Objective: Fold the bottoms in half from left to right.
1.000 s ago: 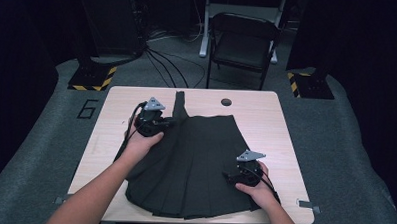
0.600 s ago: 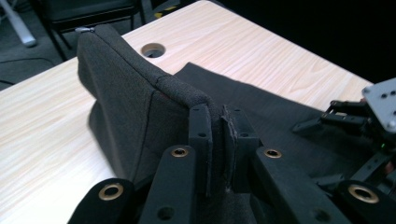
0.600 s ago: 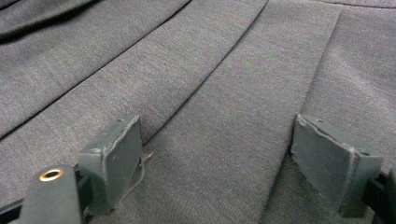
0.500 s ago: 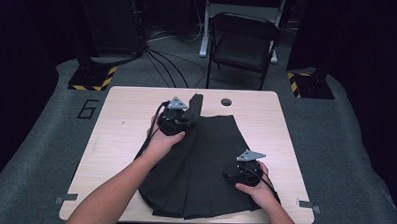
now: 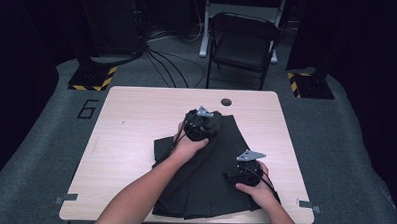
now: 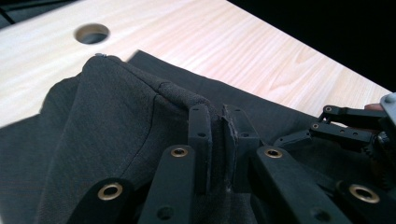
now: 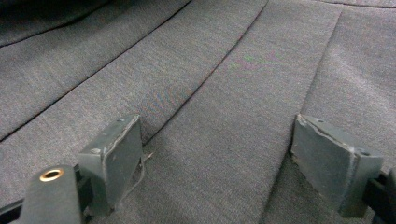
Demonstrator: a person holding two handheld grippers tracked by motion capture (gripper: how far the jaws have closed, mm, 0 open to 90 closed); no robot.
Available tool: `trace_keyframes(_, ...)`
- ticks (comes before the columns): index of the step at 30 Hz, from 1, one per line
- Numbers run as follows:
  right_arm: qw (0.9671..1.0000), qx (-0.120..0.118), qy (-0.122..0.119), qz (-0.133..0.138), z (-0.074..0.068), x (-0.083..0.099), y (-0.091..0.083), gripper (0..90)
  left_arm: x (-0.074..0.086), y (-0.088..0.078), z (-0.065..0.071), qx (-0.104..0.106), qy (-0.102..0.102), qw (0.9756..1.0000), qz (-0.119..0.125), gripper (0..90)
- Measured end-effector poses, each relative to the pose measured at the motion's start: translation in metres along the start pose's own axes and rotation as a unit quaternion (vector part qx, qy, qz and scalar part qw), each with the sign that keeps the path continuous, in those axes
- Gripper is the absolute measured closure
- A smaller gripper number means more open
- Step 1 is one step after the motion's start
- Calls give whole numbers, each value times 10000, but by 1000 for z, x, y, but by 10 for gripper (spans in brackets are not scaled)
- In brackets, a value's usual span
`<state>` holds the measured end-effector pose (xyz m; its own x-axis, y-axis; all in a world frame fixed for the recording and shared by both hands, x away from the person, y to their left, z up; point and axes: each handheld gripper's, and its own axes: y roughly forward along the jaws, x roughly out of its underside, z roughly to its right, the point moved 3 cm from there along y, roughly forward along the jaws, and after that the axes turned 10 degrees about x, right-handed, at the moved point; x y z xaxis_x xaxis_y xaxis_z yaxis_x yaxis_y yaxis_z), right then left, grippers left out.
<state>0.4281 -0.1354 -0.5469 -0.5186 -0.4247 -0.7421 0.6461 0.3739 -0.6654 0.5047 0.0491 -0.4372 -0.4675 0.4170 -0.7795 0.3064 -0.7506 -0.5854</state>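
Dark pleated skirt (image 5: 219, 173) shows no label; left gripper (image 5: 202, 123) clamps it, right gripper (image 5: 245, 172) fingers apart.

Right gripper (image 7: 217, 154) jaws spread wide, resting on pleated grey fabric (image 7: 210, 70).

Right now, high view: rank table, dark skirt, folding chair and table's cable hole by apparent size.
1. Table
2. Dark skirt
3. Folding chair, though it stands farther from the camera, so its look may understate it
4. Cable hole
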Motion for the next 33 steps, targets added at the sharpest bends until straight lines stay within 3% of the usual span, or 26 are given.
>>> trace_keyframes(8, 10000, -21, -2, -3, 0, 0, 0, 166, 12, 34, 3, 66, -45, 9998, -207, 816)
trace_keyframes(13, 10000, -25, 17, -9, 0, 0, 0, 166, 19, 43, 4, 113, -95, 9995, -273, 799)
trace_keyframes(15, 10000, -35, 15, -12, 0, 0, 0, 166, 21, 44, 5, 104, -89, 9997, -209, 749)
trace_keyframes(16, 10000, -38, -1, -14, 0, 0, 0, 166, 21, 42, 5, 121, -111, 9997, -174, 662)
trace_keyframes(17, 10000, -38, -1, -14, 0, 0, 0, 166, 21, 40, 5, 104, -128, 9998, -136, 662)
trace_keyframes(19, 10000, -31, -8, -3, 0, 0, 0, 166, 19, 32, 4, 142, -175, 9997, -91, 567)
trace_keyframes(22, 10000, -32, -8, -6, 0, 0, 0, 166, 17, 11, 1, 94, -106, 9999, 11, 542)
trace_keyframes(26, 10000, -27, 2, -21, 0, 0, 0, 166, 20, -20, -8, -151, -117, 9997, 174, 497)
trace_keyframes(29, 10000, -27, -1, -21, 0, 0, 0, 166, 29, -42, -22, -378, -142, 9990, 180, 478)
trace_keyframes(33, 10000, -25, 1, -21, 0, 0, 0, 166, 47, -63, -41, -540, -376, 9975, 264, 463)
